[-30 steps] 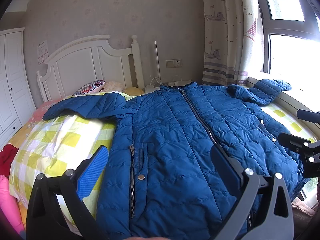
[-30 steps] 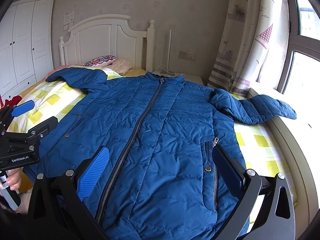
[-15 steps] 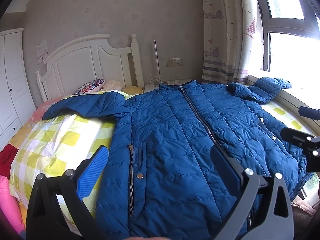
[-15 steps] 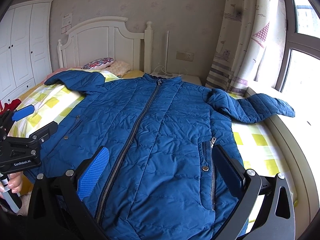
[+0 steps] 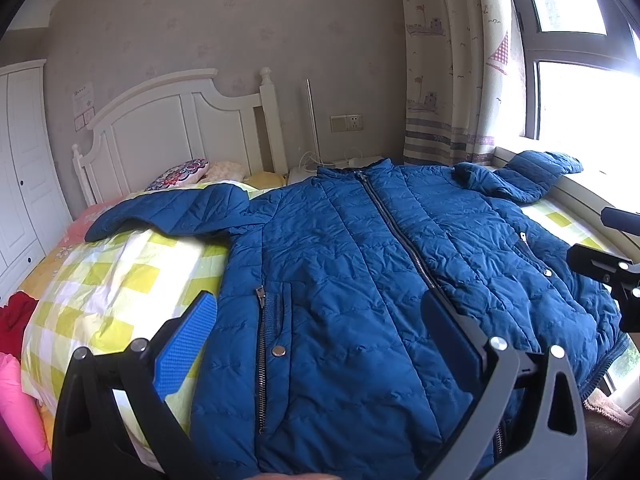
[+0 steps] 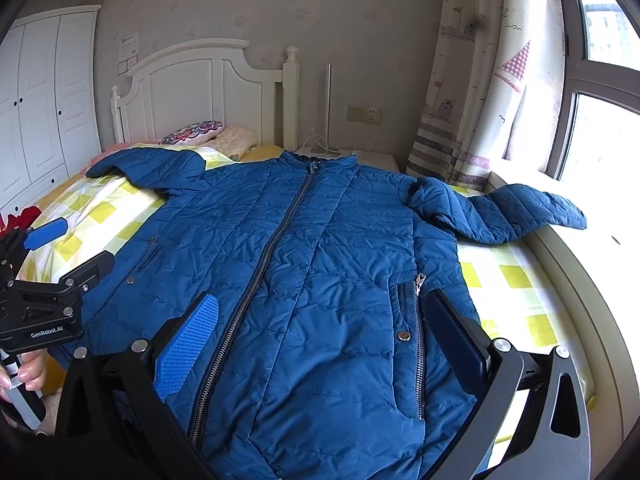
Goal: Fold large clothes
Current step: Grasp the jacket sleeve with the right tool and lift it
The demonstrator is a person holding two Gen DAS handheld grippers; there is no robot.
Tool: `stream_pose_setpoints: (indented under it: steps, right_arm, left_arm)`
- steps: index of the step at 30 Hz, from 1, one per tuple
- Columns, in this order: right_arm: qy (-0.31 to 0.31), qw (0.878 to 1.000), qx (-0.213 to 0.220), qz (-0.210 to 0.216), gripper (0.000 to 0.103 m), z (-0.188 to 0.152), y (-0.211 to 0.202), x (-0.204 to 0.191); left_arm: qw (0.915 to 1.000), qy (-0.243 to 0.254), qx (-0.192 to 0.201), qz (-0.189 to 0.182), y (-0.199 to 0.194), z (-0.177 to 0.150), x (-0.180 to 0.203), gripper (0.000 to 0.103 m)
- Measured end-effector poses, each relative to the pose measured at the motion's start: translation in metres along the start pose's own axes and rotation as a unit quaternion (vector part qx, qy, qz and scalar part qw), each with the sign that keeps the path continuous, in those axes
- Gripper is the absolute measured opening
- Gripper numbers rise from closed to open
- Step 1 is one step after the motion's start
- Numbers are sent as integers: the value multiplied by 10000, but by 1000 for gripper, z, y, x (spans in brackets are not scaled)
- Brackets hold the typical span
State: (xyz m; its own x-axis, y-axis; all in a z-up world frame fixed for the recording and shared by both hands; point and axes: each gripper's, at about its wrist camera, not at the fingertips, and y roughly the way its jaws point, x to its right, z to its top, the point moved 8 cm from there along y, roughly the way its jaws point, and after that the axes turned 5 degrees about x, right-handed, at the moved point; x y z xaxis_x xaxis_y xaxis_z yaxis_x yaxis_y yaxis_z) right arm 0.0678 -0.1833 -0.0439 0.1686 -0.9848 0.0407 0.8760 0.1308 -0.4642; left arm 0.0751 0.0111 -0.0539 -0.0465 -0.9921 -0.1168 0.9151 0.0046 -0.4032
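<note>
Left wrist view looks up the bed [image 5: 120,280] from its foot end, over a blue quilted jacket [image 5: 360,280] that lies face up and zipped shut, collar toward the white headboard [image 5: 168,120] and hem toward the camera. It rests on a yellow and white checked bedcover, with one sleeve [image 5: 168,212] stretched out toward the pillows on one side and the other sleeve [image 6: 500,216] bent and draped toward the window sill on the other. Both tools are empty: the left gripper [image 5: 320,344] hovers over the hem near a side pocket with its jaws spread wide, and the right gripper [image 6: 320,344] hangs over the lower front with its jaws equally wide, nothing between them. The jacket looks padded and puffy, so it is likely light for its bulk, soft and springy, and its smooth shell may be slippery; folds will probably want to spring open unless pressed down. A thin pinch of the shell could slide out, so a firmer hold would take the full thickness at an edge: a cuff, the seam at the shoulder, or the hem corners. The zipper [image 6: 280,248] runs straight down the middle and gives a handy line to fold the sides toward. No fold has been made yet; the sleeves seem the sensible first parts to bring in.
</note>
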Motion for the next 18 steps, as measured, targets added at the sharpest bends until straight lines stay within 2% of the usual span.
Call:
stream_pose_setpoints:
  steps: [5,8,12,15,18]
  right_arm:
    - [14,10000,-77,-31,99,-1,7,4]
    - [-64,9998,-133,-115,99,1,19,13]
    - [-147,9983,-388,-418,99,7,51,46]
    - [336,9942,-959,-358,99,5,94,91]
    - [1045,9805,-1481,-764,99,-1,142,158]
  left_arm:
    - [9998,26,-152,-103,10,3,4,101]
    - [9990,227,-321,-218,29,11,10,101]
    - [9916,568,-982,-628,85,19,21,101]
    - [9851,845,-1452,-362,152,25,20,101]
    - [9820,974,-1618,-59,204,28,17,101]
